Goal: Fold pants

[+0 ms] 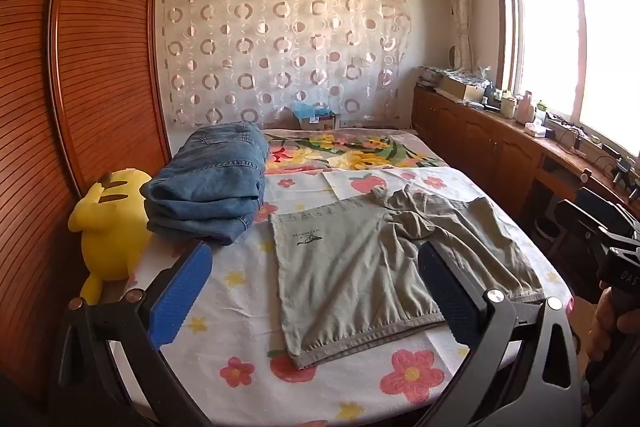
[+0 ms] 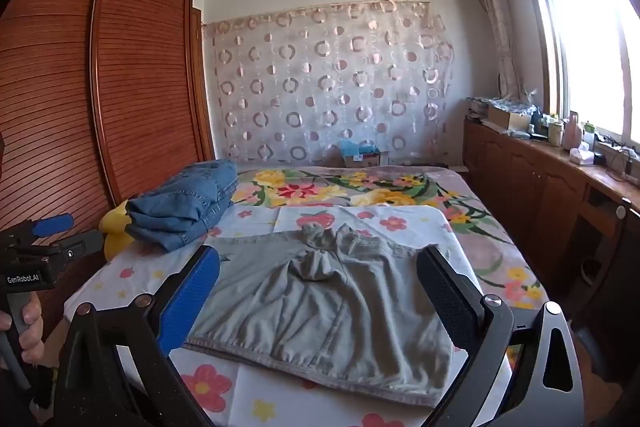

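Grey-green pants (image 1: 360, 259) lie flat on the flower-print sheet (image 1: 240, 311) at the near end of the bed, apparently already doubled, with a hemmed edge nearest and a bunched knot of cloth, probably drawstring or waistband, at the far middle (image 2: 316, 263). A small dark logo (image 1: 306, 238) sits near the far left corner. Left hand-held gripper (image 1: 316, 291): fingers spread wide apart, empty, hovering above the near part of the garment. Right hand-held gripper (image 2: 320, 295): likewise spread apart and empty, above the pants. Judgement on handling: thin woven cloth, light, limp, wrinkles readily; no stiffness, so any lifted edge will sag and drag the layer beneath. Not fragile, not slippery against the cotton sheet, though the sheet itself may ride up if pinched along with it. Best hold: the thick hemmed near edge (image 2: 312, 367), one gripper at each corner, pinching all layers together; the hem gives the pads (image 1: 180, 295) something firm. Whether the layers number two or more cannot be told from these views. Folded blue jeans (image 1: 208, 187) are stacked at far left, just beside a yellow Pikachu plush (image 1: 110, 223); both well clear of the work area.
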Tool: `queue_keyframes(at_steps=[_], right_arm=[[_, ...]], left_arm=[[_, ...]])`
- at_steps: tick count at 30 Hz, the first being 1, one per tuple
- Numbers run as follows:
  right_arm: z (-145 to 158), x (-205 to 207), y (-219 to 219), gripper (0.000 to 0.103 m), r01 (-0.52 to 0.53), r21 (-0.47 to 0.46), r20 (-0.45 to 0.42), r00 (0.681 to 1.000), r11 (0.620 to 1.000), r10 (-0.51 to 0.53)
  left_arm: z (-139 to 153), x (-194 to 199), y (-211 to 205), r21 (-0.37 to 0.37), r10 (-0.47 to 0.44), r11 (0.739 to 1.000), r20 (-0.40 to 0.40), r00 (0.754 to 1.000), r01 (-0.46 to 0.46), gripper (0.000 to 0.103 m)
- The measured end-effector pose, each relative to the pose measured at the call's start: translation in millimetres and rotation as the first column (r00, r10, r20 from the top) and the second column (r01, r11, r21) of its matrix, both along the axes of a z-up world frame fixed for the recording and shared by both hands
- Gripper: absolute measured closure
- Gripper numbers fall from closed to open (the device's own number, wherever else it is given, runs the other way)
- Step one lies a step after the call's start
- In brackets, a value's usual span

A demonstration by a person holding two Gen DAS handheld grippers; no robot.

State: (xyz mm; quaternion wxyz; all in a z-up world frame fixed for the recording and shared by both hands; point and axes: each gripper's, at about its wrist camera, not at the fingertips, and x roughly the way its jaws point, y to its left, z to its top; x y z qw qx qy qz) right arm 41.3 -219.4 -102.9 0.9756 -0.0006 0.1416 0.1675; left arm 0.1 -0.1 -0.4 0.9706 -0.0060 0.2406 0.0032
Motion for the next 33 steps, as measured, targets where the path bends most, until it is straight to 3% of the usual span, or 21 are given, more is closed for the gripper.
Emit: queue_keyframes(at_steps=[33], right_arm=[[3.0,-3.9,-0.9,0.004,-0.006,0.020,-0.010,1.000,1.000,0.006]], left_arm=[[0.0,-0.3,1.3,0.000,0.001,1.000,0.003,1.000,-0.001,0.000]])
